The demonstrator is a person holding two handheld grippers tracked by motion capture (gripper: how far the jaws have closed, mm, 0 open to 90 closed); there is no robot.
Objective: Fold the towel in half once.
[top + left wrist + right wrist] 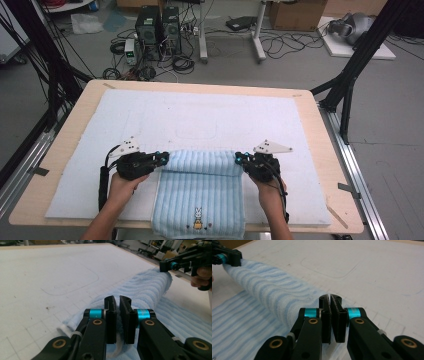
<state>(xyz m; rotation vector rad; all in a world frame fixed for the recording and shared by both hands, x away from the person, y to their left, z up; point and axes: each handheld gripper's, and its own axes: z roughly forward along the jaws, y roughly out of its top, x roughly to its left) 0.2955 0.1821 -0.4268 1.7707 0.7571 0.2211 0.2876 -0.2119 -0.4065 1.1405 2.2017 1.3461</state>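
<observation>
While both grippers clamp the far corners of a folded-back towel, the high view takes in the whole rig: a pale wood table (65, 145) w/ rounded corners, topped by a white quilted mat (200, 115) stitched in a faint grid. Beyond it, grey floor (390, 115), two black PC towers (159, 29), tangled cables (182, 64), a cardboard box (296, 14), white desk legs (259, 35), black frame struts (357, 60) at both sides. A light-blue ribbed towel (200, 195) lies at the near edge, center, hanging slightly over it; its far end is rolled back in a soft fold between the grippers, a small rabbit motif (198, 220) near the hem. Left gripper (161, 160) pinches the fold's left end, right gripper (241, 160) the right end; each carries a grey three-cornered plate, hands behind.

Left gripper view: black jaws w/ teal collars and brass rivets pressed nearly together on terry cloth, left gripper (117, 315) nipping the towel (147, 290) at its corner. Fabric looks plush, wavy-ribbed. Across the fold, the other gripper (172, 265) grips the opposite end. Mat (50, 272) shows specks and a stitched rounded outline.

Right gripper view: right gripper (329, 312) jaws squeezed tight on the towel (269, 292) edge; blue-white stripes run along the roll to the left gripper (227, 258). Mat (374, 270) beyond, same grid stitching.
</observation>
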